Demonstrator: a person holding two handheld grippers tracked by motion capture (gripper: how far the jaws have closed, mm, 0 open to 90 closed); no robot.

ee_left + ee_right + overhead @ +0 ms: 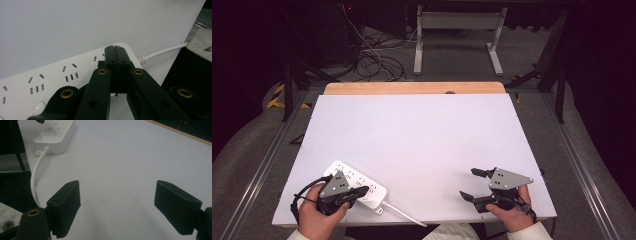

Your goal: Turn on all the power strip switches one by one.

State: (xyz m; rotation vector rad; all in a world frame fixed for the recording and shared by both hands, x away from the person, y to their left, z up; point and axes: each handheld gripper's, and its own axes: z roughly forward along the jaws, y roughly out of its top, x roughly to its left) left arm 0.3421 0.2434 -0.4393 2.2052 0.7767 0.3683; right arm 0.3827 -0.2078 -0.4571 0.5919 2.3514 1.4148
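No legible text, label or number anywhere.

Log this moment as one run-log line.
left hand-held gripper: shut, over power strip | right hand-held gripper: open, nothing between jaws | cable: off table edge

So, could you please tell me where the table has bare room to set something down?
The white board is bare from the power strip across to the right gripper and back to the wooden edge. It is crowded at the near left, around the strip, its cable and the left gripper.

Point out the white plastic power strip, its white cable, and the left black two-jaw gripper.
white plastic power strip (pixel 343 172), high view, socket face.
white cable (pixel 35 173), right gripper view, curved middle.
left black two-jaw gripper (pixel 115 50), left gripper view, closed jaw tips.
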